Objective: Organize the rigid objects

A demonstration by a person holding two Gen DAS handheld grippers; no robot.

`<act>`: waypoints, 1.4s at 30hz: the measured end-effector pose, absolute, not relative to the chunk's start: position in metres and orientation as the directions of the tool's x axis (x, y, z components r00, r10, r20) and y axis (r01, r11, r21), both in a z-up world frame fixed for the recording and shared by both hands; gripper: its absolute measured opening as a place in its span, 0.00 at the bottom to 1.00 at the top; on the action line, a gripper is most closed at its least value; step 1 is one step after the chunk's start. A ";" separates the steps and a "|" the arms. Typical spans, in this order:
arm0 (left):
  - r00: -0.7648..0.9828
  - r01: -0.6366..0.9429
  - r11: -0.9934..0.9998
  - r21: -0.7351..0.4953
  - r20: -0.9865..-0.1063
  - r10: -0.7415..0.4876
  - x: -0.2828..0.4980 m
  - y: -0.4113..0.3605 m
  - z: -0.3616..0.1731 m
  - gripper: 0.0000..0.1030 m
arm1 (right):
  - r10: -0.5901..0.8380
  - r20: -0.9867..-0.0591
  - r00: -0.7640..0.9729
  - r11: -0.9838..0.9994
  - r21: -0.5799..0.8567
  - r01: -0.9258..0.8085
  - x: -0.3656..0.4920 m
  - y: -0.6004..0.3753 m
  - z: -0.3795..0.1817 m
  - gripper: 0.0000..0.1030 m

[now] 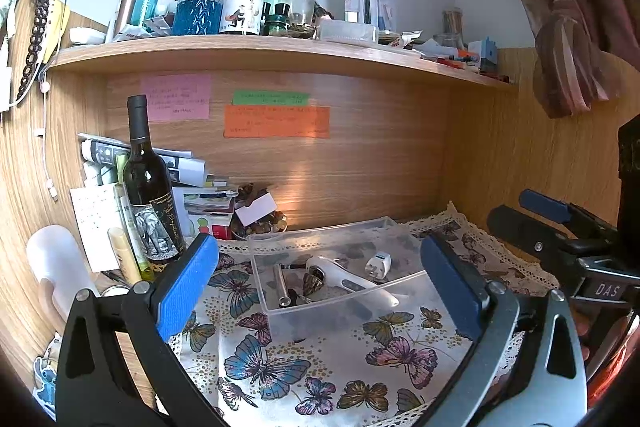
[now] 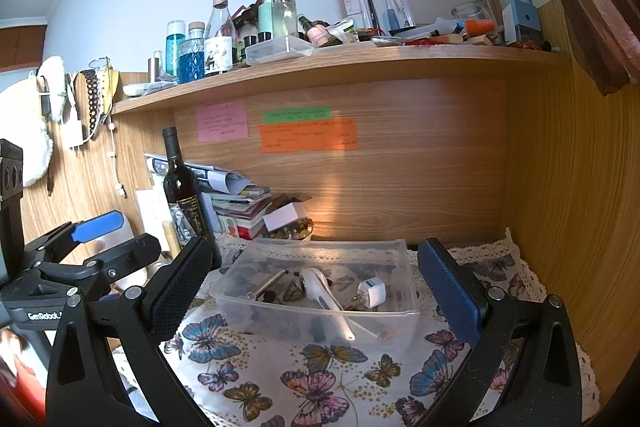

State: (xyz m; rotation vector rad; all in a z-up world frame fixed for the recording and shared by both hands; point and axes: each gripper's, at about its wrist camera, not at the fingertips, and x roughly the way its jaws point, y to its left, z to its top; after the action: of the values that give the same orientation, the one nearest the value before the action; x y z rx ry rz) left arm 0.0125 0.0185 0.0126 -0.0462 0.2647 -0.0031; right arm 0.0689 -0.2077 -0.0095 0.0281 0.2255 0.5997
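Wood-panelled desk alcove, butterfly cloth (image 2: 320,379) covering the desktop, cluttered shelf (image 2: 320,63) above. Clear plastic bin (image 2: 408,291) sits mid-cloth, toward the back edge. Inside it: white handled device (image 2: 320,287), white plug adapter (image 2: 372,293), metal cylinder (image 2: 266,285). Left gripper (image 1: 320,287) and right gripper (image 2: 316,291) both stand with jaws spread wide, empty, short of the bin's near wall. Judgement: collection appears largely done. Any further placement should clear the bin rim from above before release, keeping away from the wine bottle (image 1: 148,187) at the cloth's left edge.
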 end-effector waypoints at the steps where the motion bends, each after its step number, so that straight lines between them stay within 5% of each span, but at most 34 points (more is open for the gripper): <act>1: 0.965 -0.003 0.999 -0.046 -0.261 -0.010 0.012 0.018 0.013 1.00 | 0.564 -0.203 0.801 0.825 0.094 -0.557 0.069 -0.208 -0.009 1.00; 42: 0.970 0.009 0.999 -0.037 -0.244 -0.018 0.009 0.015 0.014 1.00 | 0.573 -0.204 0.793 0.818 0.086 -0.569 0.069 -0.206 -0.010 1.00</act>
State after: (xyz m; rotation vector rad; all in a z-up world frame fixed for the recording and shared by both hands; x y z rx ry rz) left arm 0.0094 0.0148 0.0139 -0.0359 0.2469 -0.0133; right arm 0.0685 -0.2064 -0.0105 0.0204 0.2255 0.6142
